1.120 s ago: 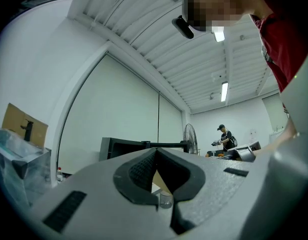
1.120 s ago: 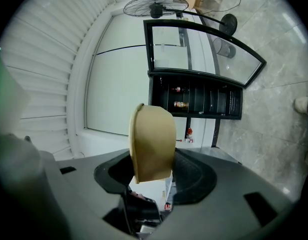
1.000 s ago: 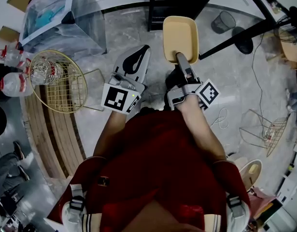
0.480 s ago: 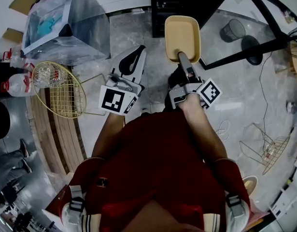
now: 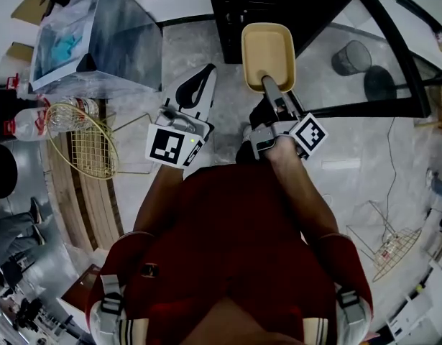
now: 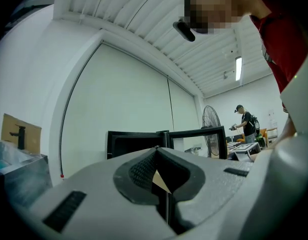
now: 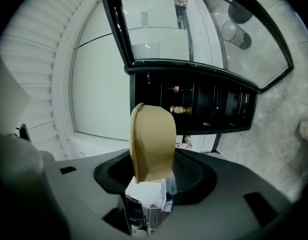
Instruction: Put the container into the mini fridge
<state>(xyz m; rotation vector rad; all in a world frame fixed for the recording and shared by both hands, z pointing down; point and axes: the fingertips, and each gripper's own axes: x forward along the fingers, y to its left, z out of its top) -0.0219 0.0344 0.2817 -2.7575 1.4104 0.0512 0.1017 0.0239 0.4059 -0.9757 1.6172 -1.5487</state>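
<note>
A tan, shallow rectangular container (image 5: 267,51) is held by its near rim in my right gripper (image 5: 269,86), out in front of the person's red shirt. In the right gripper view the container (image 7: 151,143) stands on edge between the jaws of my right gripper (image 7: 151,178), which is shut on it. Just beyond it is the black mini fridge (image 5: 278,2), its glass door (image 5: 364,70) swung open. Bottles (image 7: 180,109) show on a shelf inside the mini fridge (image 7: 204,109). My left gripper (image 5: 194,92) hangs beside the right one, shut and empty, its tips meeting in its own view (image 6: 156,151).
On the left stand a gold wire basket (image 5: 80,139), plastic bottles (image 5: 19,124), a clear plastic box (image 5: 98,42) and a curved wooden bench (image 5: 77,207). A grey bin (image 5: 350,56) sits behind the door. A standing fan (image 6: 211,129) and a distant person (image 6: 246,124) show in the left gripper view.
Both grippers and the held container have come closer to the fridge, which fills more of the top of the view. The basket and box have slid left and down.
</note>
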